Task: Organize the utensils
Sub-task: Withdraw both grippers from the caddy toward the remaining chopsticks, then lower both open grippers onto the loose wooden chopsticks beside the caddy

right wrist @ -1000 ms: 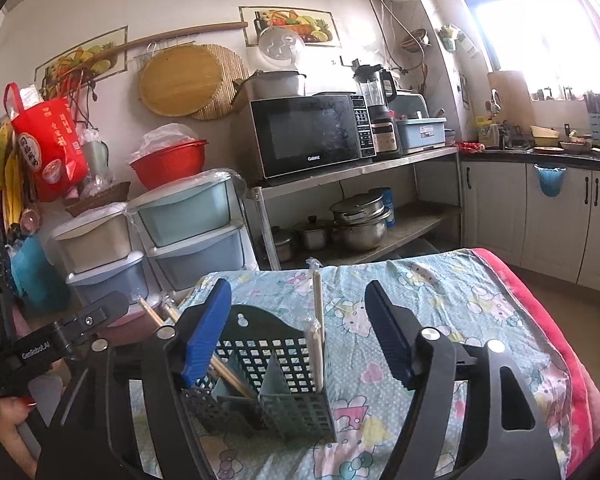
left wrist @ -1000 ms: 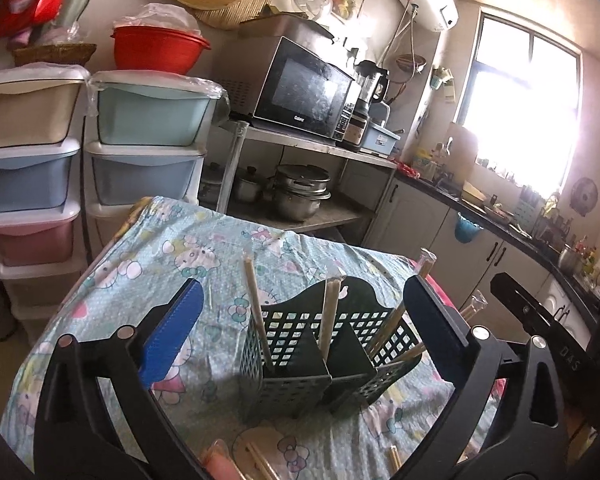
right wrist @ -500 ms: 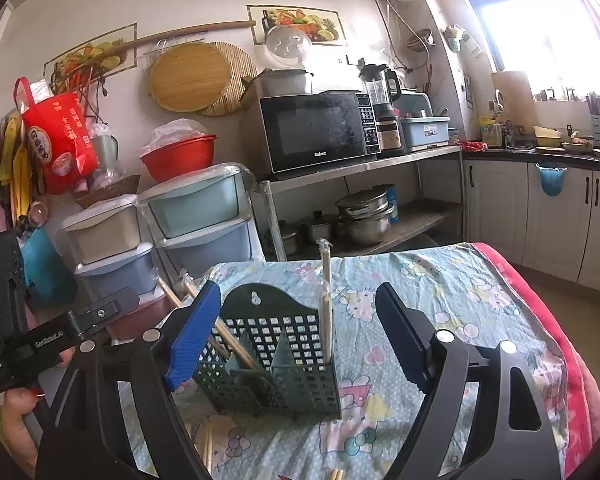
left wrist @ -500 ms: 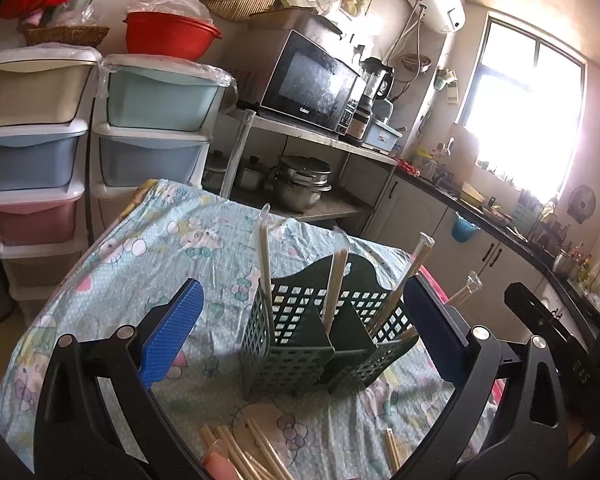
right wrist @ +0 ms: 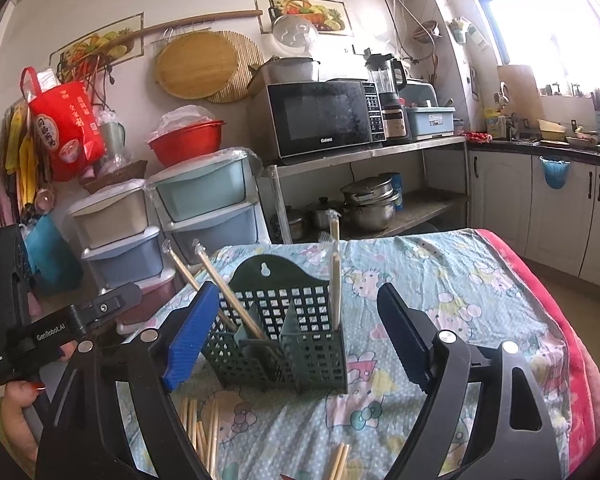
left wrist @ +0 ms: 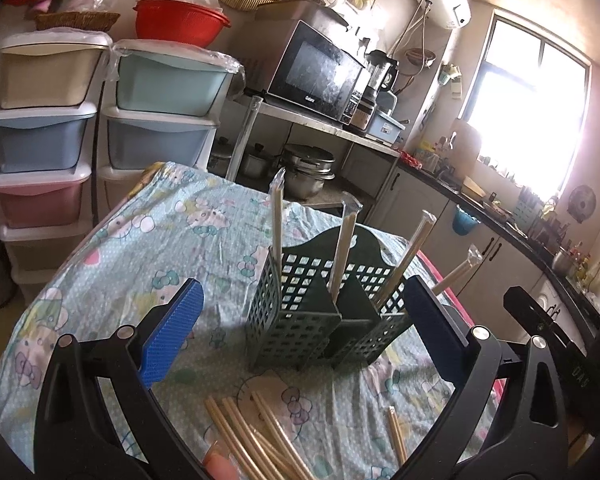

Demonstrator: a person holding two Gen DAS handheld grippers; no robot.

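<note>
- Left wrist view: the left gripper (left wrist: 300, 344) gapes wide with nothing between its blue pads. Just beyond it the green slotted caddy (left wrist: 324, 312) stands on the patterned tablecloth (left wrist: 148, 248), four wrapped chopstick pairs (left wrist: 277, 216) standing in it. Loose chopsticks (left wrist: 252, 436) lie nearer.
- Right wrist view: the right gripper (right wrist: 296, 340) is likewise wide apart and empty, the caddy (right wrist: 284, 336) between its fingers' line; more chopsticks (right wrist: 200, 428) lie near left.

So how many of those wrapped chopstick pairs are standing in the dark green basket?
4, in the dark green perforated plastic caddy: one upright at left, one in the middle, two leaning right. More could be hidden inside.
</note>
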